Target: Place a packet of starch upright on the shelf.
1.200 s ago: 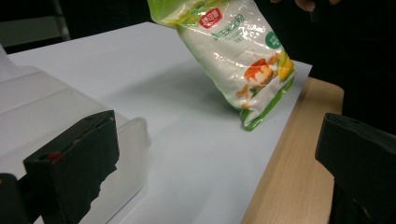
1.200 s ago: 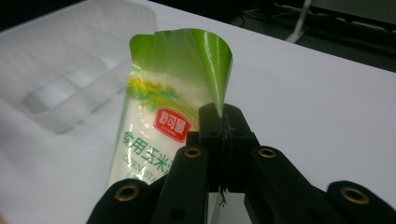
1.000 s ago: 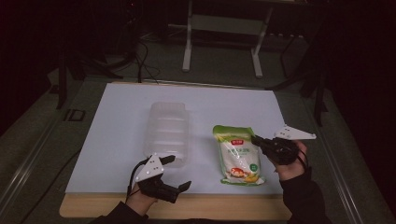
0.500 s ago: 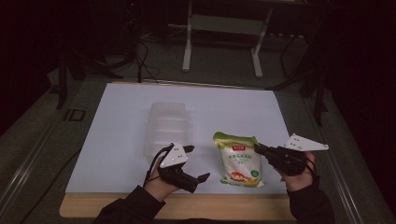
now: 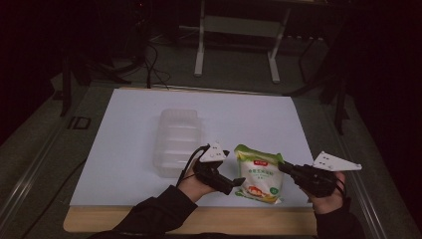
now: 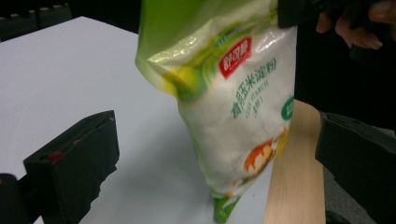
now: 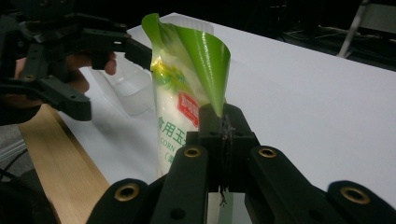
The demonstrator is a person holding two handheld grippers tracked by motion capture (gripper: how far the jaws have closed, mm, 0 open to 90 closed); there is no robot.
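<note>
A green and white bag of starch [image 5: 259, 172] stands tilted at the front right of the white sheet, its bottom end resting near the wooden edge. My right gripper [image 5: 282, 168] is shut on the bag's [image 7: 187, 70] upper right edge and holds that end up; its jaws [image 7: 224, 123] pinch the green film. My left gripper [image 5: 235, 172] is just left of the bag, open. In the left gripper view the bag [image 6: 233, 116] hangs between the two wide-apart jaws [image 6: 219, 154], with neither jaw touching it.
A clear plastic container [image 5: 176, 142] lies on the white sheet [image 5: 124, 149], left of and behind the bag and close behind the left hand. The table's wooden front edge [image 5: 199, 221] runs just below both hands. Dark floor and metal stands lie beyond the table.
The left gripper has moved right, from the front of the container to beside the bag. The right gripper has drawn the bag's top toward the front right, tilting the bag up off the sheet.
</note>
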